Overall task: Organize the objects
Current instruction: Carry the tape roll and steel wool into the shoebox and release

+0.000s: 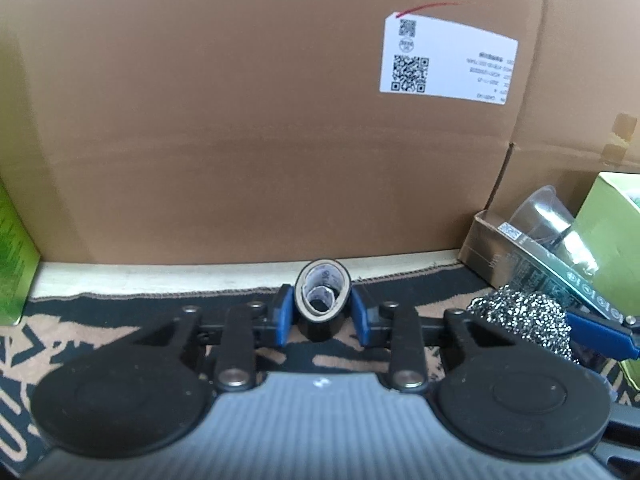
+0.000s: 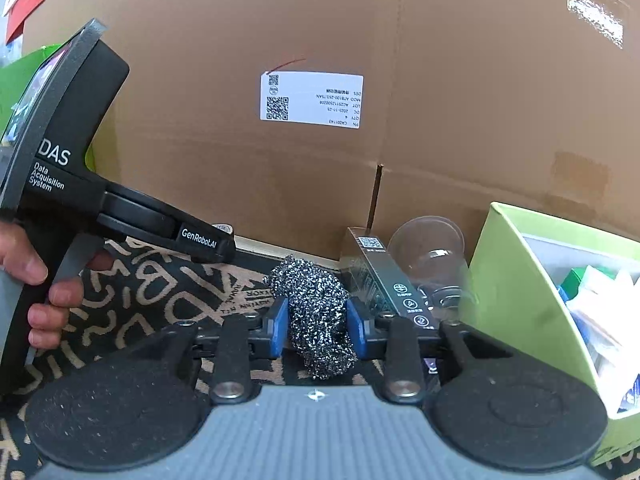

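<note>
My left gripper [image 1: 322, 312] is shut on a black roll of tape [image 1: 322, 300], held upright between the blue pads just above the patterned mat. My right gripper [image 2: 317, 320] is shut on a steel wool scrubber [image 2: 316, 304], its blue pads pressing both sides. The scrubber also shows in the left wrist view [image 1: 520, 320], with a blue right-gripper finger [image 1: 600, 332] beside it. The left gripper body shows at the left of the right wrist view [image 2: 120, 208], held by a hand.
A large cardboard box [image 1: 260, 120] with a white label stands right behind. A dark slim box [image 2: 384, 276] and a clear plastic cup [image 2: 432, 256] lie at the right. An open green box [image 2: 520, 280] holds several items. Another green box [image 1: 12, 252] is at far left.
</note>
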